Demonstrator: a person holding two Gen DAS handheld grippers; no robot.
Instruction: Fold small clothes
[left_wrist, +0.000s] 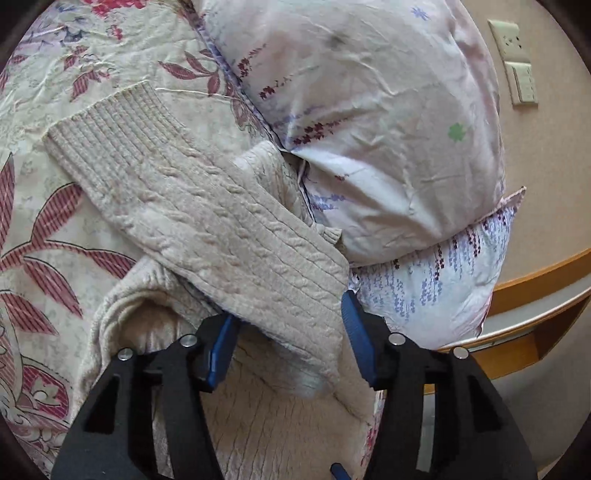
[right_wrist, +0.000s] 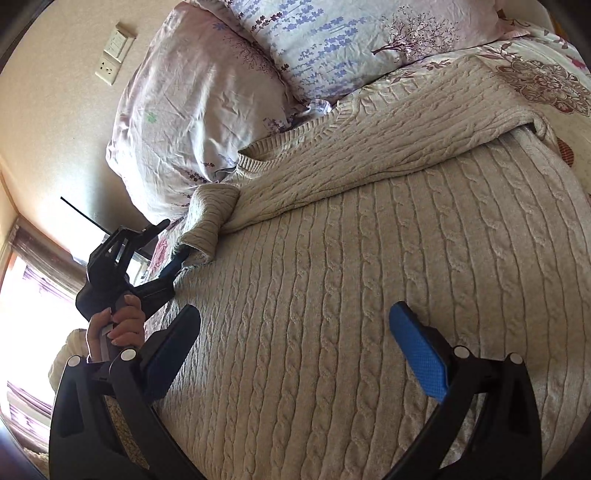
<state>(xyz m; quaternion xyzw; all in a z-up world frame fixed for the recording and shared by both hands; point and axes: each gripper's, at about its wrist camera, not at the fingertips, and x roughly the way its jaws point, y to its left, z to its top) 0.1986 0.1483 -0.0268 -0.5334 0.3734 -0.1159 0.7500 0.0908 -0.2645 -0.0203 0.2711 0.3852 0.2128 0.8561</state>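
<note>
A beige cable-knit sweater (right_wrist: 369, 295) lies flat on a floral bedspread (left_wrist: 55, 229). One sleeve (left_wrist: 207, 206) is folded across the body, its ribbed cuff far from me in the left wrist view. My left gripper (left_wrist: 288, 325) is open, its blue pads either side of the sleeve's shoulder end, not closed on it. It also shows in the right wrist view (right_wrist: 173, 266) at the sweater's left edge, held by a hand. My right gripper (right_wrist: 295, 332) is open and empty above the sweater's body.
Two floral pillows (left_wrist: 369, 122) (right_wrist: 207, 110) lie against the sweater's collar side. A wooden bed frame edge (left_wrist: 535, 280) and a wall with sockets (left_wrist: 517, 62) stand beyond them. A bright window (right_wrist: 29, 295) is at the left.
</note>
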